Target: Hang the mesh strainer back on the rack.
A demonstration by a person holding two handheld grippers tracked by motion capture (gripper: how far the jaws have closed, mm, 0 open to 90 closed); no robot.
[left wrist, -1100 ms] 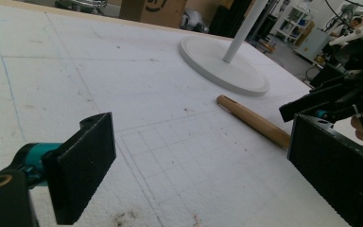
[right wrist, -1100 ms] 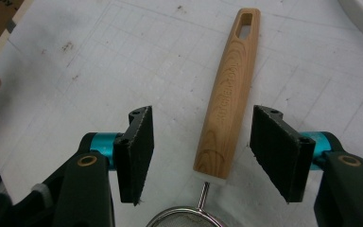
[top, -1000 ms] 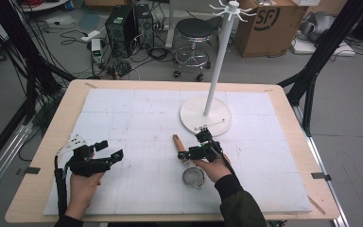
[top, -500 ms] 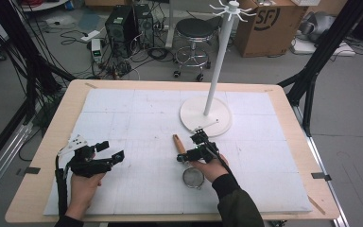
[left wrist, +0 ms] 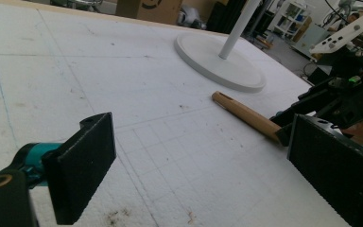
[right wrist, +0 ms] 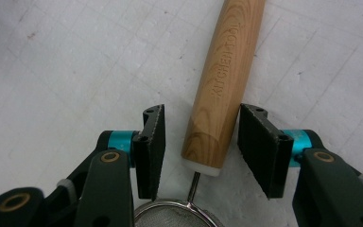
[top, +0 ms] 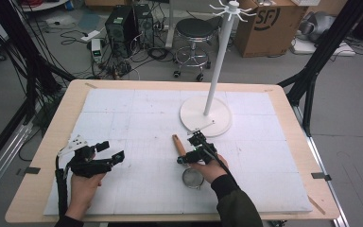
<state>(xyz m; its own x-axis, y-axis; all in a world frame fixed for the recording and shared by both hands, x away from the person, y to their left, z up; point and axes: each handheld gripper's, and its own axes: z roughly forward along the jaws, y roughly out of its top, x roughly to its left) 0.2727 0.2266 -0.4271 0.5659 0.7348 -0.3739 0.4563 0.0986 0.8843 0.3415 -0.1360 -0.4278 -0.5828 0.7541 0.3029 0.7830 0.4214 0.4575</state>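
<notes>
Strainer's mesh bowl point(top: 192, 178) partly covered by the right hand point(top: 211, 166) in the high view, cut off by the bottom edge in the right gripper view. Wooden handle point(right wrist: 222, 80) cropped by the top edge there; its lower end hidden behind the right gripper point(left wrist: 312, 113) in the left gripper view. White stand point(top: 217, 71) top cut off. Floor clutter too small to tell.
</notes>
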